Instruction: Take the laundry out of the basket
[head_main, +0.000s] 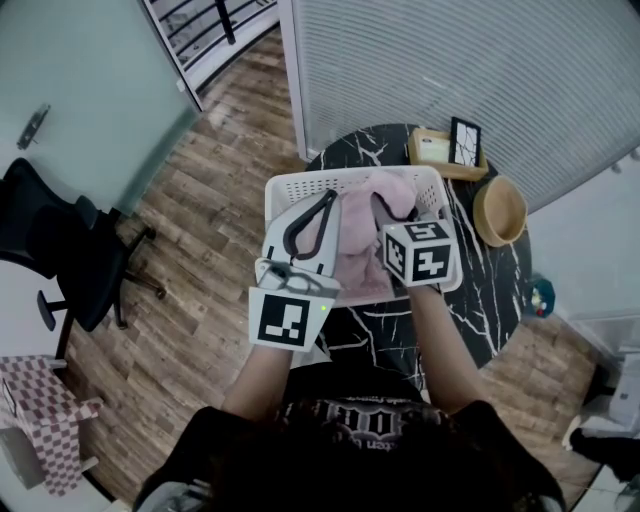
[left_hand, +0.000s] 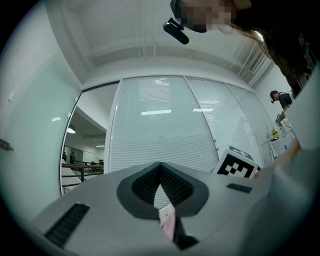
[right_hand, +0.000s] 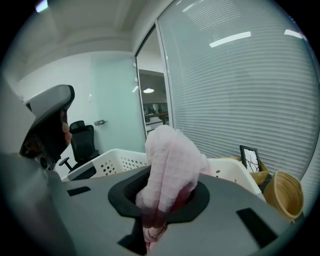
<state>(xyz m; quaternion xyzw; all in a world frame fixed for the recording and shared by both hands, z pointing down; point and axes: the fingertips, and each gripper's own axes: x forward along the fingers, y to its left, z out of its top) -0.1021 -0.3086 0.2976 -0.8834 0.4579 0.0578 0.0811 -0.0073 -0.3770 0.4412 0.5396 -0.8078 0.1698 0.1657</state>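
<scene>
Head view: white basket (head_main: 275, 190) sits on the dark marbled surface (head_main: 490, 300), with the pink cloth (head_main: 365, 240) still inside it.

Left gripper view: left gripper (left_hand: 160, 166) jaws clenched, a pink sliver pinched between them, likely steadying an edge.

Right gripper view: right gripper (right_hand: 159, 197) jaws grasp the bunched cloth, held above the rim, probably to clear it.

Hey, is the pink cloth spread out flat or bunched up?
Bunched up: the right gripper is shut on a thick fold of the pink cloth, which humps above the white basket.
</scene>
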